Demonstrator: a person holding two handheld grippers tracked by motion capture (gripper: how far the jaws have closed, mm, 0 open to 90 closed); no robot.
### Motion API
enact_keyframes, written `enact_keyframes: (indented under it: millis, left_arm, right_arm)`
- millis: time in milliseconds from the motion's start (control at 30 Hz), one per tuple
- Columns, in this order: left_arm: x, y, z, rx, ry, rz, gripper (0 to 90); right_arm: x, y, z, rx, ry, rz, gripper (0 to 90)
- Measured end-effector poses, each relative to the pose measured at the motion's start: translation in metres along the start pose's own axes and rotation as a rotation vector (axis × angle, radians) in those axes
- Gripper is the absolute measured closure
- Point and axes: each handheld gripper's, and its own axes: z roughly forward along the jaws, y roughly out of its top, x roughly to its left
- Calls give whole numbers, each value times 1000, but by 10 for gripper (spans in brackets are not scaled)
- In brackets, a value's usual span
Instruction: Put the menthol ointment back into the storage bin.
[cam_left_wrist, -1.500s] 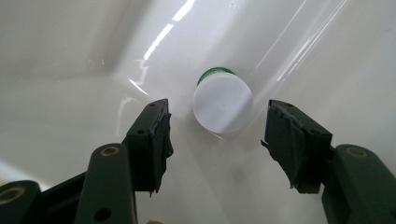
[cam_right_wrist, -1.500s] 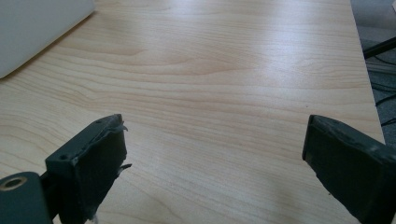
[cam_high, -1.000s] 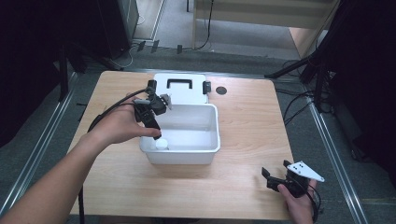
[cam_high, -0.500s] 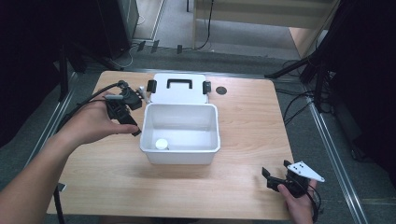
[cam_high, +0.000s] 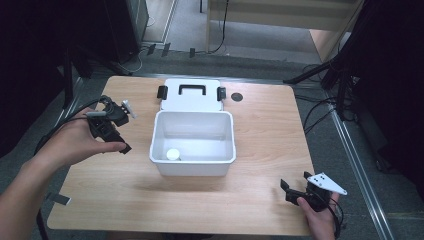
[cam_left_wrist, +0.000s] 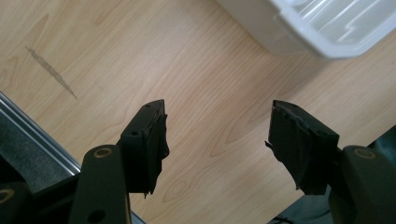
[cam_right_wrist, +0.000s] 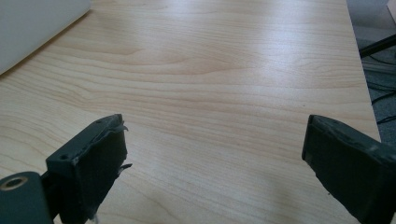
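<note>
The white disc (cam_high: 173, 154) lies in the bin's (cam_high: 192, 167) near-left corner, apart from both grippers, so I judge my step is clearing away, and doing it well means keeping the left gripper (cam_high: 114, 131), jaws spread and empty, wide of the rim. My right gripper (cam_high: 296, 193) rests near the table's (cam_high: 125, 200) front-right corner, jaws likewise apart and empty. I can read no label or writing, even on the lid (cam_high: 192, 102).

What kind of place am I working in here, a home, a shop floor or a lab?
Most likely a lab or recording bay, not a home: a bare wooden table stands on grey floor between metal rails, with loose cables and dark curtains around it. On it sits only a white bin and its lid.
</note>
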Motion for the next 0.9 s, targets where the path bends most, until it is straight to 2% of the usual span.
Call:
enact_keyframes:
  millis: [267,433,467,567,900]
  left_arm:
    - [8,-21,13,-3,-8,-49,357]
    - [11,-34,27,-19,-15,-90,328]
    - [12,-36,30,-14,-13,-87,313]
    - [17,-44,39,-37,-12,-135,283]
    - [21,-65,67,-99,-1,-215,230]
  right_arm:
    - [0,0,0,3,-3,-2,68]
    - [0,0,0,2,-4,6,68]
    - [0,0,0,2,-4,6,69]
    - [0,0,0,1,-6,5,68]
    - [0,0,0,1,-9,6,68]
